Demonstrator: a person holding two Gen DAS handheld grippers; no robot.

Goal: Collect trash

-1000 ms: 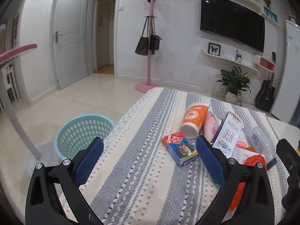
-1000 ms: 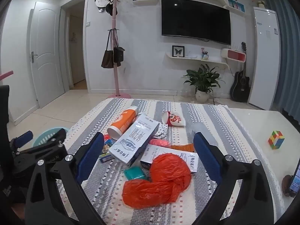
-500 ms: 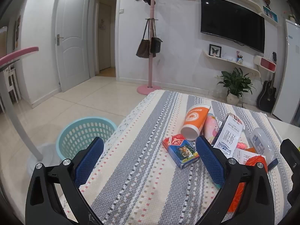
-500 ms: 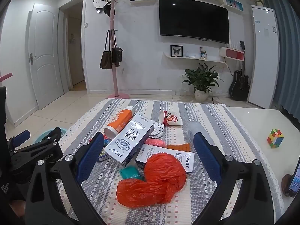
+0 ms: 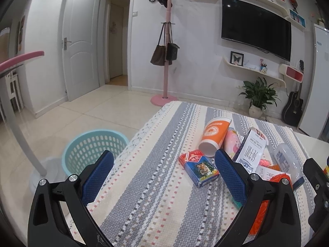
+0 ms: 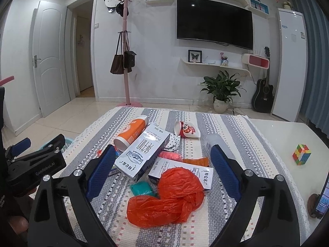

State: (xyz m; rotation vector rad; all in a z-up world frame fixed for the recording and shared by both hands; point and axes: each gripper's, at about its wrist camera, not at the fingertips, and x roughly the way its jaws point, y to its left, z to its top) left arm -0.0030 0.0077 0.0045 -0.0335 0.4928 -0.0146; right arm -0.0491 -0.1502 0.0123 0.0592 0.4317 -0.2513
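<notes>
Left wrist view: left hand-held gripper (image 5: pixel 162 169) spread wide, empty, blue pads (image 5: pixel 230 174) raised above the striped cloth (image 5: pixel 148 197) on the worktop. Between the pads and just ahead: small blue-and-red box with a tiger print (image 5: pixel 198 167), lying flat. Beyond it, orange paper cup (image 5: pixel 214 134) on its side, open mouth toward the camera, touching a pink cup (image 5: pixel 232 142). White carton (image 5: pixel 251 153) leaning to the right of both. Turquoise mesh basket (image 5: pixel 90 146) on the floor beside the worktop's left edge. Right wrist view: right hand-held gripper (image 6: pixel 161 169) also spread wide and empty, above the trash pile. Nearest: crumpled orange plastic bag (image 6: pixel 170 198), with a teal wad (image 6: pixel 141 187) touching its left side. Second white carton (image 6: pixel 181 171) flat behind the bag. Red-and-white paper cup (image 6: pixel 187 130) tipped over further back. Clear plastic bottle (image 6: pixel 218 145) lying to the right. Colour cube (image 6: pixel 301 153) well apart on bare worktop (image 6: pixel 287 135).
</notes>
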